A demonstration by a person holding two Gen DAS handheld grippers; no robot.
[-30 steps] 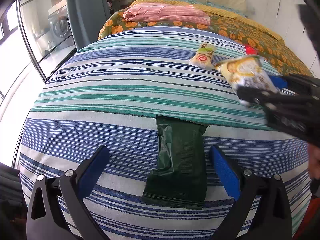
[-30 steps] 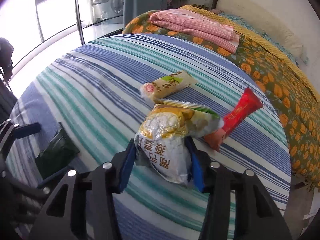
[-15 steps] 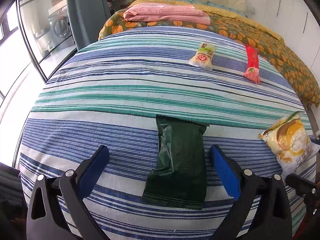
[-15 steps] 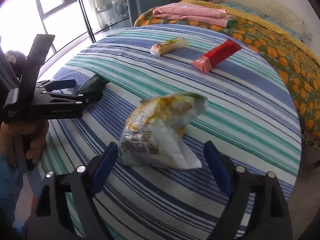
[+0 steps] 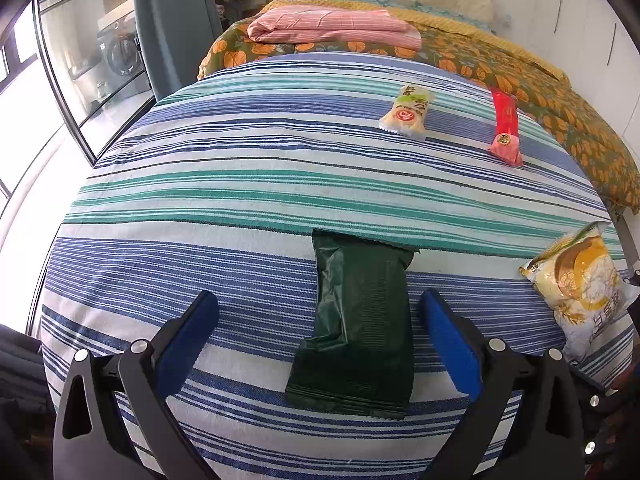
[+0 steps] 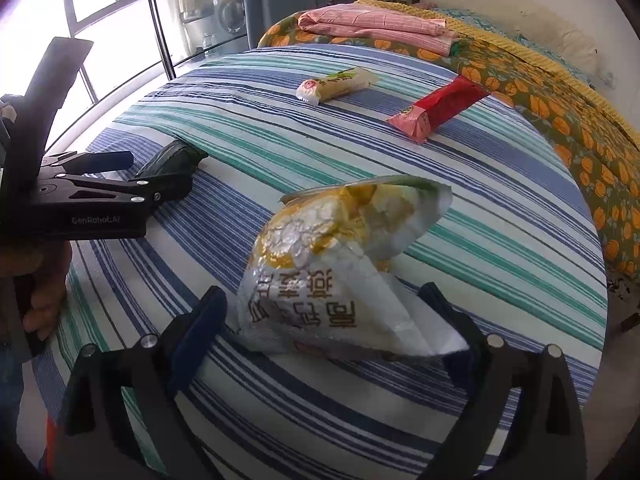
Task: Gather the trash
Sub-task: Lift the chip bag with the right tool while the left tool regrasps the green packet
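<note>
Landmark: dark green wrapper (image 5: 354, 324) on the striped bedspread (image 5: 248, 184).

Left gripper (image 5: 320, 340): jaws wide, nothing held. The green wrapper lies flat between my left fingers, blue pads (image 5: 188, 332) clear of it on both sides, no contact. Its long axis runs away from me, roughly along the line the fingers point, near end slightly toward the left pad. So the jaws would close across the short width, which is the good orientation. My read: left only needs to drop and close, no roll.

Right gripper (image 6: 328, 328): jaws have just been opening and now stand wide. The yellow-white snack bag (image 6: 344, 264) sits between them on the bedspread, to the right of the green wrapper near the bed's edge. The left pad looks very close to the bag's lower corner; I can't tell if it touches. The bag looks released, not gripped.

Remaining trash, both beyond the green wrapper toward the floral quilt (image 5: 540, 80):
- cream snack packet (image 5: 406, 114), beyond and right
- red packet (image 5: 505, 128), further right again, long axis pointing away

Nearer hand: left for the green wrapper, clearly. The right sits closer to the red packet's side, judging from the right wrist view.

Risk: the green wrapper is thin and flat on soft cloth, so the pads may pinch bedspread along with it.
</note>
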